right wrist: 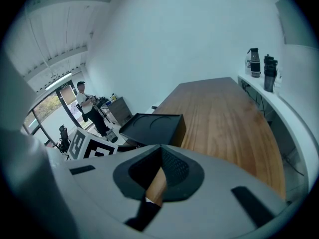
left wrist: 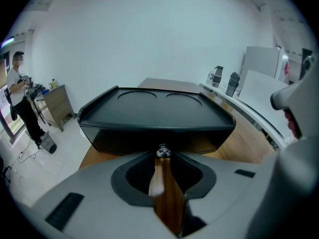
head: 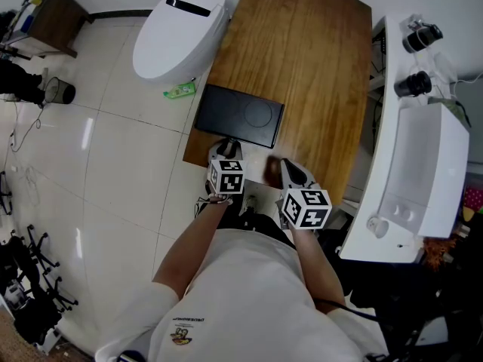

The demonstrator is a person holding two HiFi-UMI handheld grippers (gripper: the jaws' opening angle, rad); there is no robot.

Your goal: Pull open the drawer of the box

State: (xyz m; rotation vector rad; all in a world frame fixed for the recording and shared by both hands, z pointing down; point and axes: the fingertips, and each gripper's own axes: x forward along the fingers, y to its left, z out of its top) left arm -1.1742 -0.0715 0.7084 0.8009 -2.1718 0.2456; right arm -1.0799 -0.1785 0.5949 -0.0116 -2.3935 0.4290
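A flat black box lies near the front left corner of the wooden table. In the left gripper view its dark front fills the middle, with a small shiny knob at its lower edge. My left gripper is at the box's near side, and its jaws stand narrow with their tips closed on that knob. To the right, my right gripper hovers over bare wood beside the box. Its jaws are shut with nothing between them.
A white oval appliance stands on the tiled floor left of the table, a green packet beside it. A white counter with two dark jugs runs along the right. A person stands far off by a cabinet.
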